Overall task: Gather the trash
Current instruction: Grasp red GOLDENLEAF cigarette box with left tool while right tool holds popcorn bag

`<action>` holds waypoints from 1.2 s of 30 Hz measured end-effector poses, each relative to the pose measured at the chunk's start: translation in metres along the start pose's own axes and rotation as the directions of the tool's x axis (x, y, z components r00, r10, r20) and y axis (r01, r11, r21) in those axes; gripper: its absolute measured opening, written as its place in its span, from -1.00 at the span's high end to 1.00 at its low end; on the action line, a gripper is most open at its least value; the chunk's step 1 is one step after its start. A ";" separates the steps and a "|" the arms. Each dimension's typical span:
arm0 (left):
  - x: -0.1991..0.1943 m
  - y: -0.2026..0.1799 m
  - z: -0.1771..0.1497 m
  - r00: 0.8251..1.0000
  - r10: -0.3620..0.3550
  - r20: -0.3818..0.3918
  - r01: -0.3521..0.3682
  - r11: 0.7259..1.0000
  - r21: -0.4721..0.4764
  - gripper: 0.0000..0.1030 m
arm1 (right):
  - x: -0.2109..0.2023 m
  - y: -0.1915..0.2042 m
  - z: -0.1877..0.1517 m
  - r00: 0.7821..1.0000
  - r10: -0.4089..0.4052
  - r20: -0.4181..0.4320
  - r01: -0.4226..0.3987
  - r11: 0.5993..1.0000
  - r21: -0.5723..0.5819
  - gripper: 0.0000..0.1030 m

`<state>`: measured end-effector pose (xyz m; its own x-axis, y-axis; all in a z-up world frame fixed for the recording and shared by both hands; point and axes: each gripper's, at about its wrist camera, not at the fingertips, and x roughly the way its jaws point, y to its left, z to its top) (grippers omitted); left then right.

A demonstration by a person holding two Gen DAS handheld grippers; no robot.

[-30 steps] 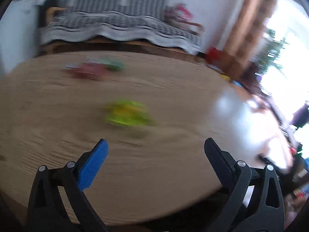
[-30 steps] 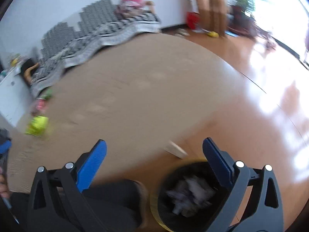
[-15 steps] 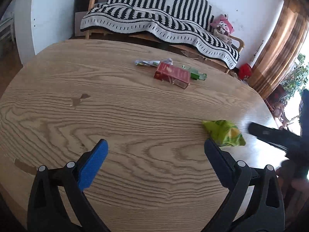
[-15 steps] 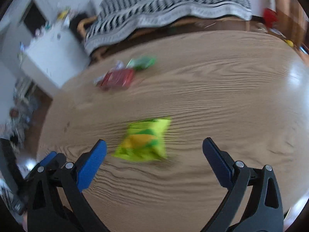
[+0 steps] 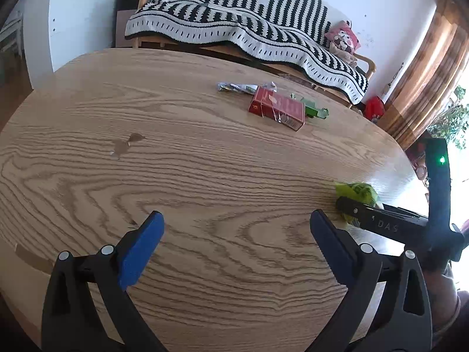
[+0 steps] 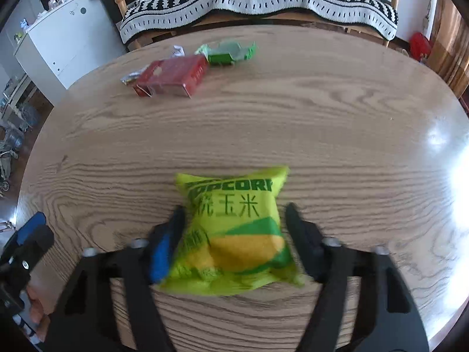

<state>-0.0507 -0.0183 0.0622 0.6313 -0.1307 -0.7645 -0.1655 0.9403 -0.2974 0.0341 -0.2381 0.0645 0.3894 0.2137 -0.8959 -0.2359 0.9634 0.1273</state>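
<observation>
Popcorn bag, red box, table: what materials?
Popcorn bag: looks like thin plastic film, slightly glossy, puffed and creased at the sealed edges. Red box: probably printed cardboard, with crisp folded corners; it seems wrapped in clear film. Table: wood or wood veneer, grain visible, satin sheen with window glare.

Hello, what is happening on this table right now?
A person is clearing trash from a wooden table with two handheld grippers. The right gripper has its fingers on either side of a yellow-green popcorn bag near the table's edge; whether they already pinch it is unclear from the blur. The left gripper is open above bare wood, holding nothing. Farther off lie a red box, a green wrapper and a silver wrapper, all untouched.
</observation>
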 end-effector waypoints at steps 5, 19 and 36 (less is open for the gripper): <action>0.012 -0.007 0.006 0.999 0.026 -0.020 -0.026 1.000 0.014 -0.88 | -0.013 -0.017 0.003 0.998 0.015 0.069 -0.017 1.000 0.026 -0.03; 0.122 -0.087 0.095 0.998 0.033 -0.062 -0.026 0.994 0.111 -0.88 | -0.037 -0.091 0.008 0.972 0.000 0.234 -0.034 0.989 0.145 -0.05; 0.172 -0.094 0.130 0.999 0.038 -0.004 -0.037 0.973 0.226 -0.35 | -0.038 -0.102 0.005 0.961 0.146 0.235 -0.191 0.965 0.181 -0.08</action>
<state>0.1716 -0.0880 0.0330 0.6215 -0.0957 -0.7776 -0.0131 0.9911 -0.1325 0.0481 -0.3441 0.0881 0.5489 0.3842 -0.7424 -0.1405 0.9179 0.3712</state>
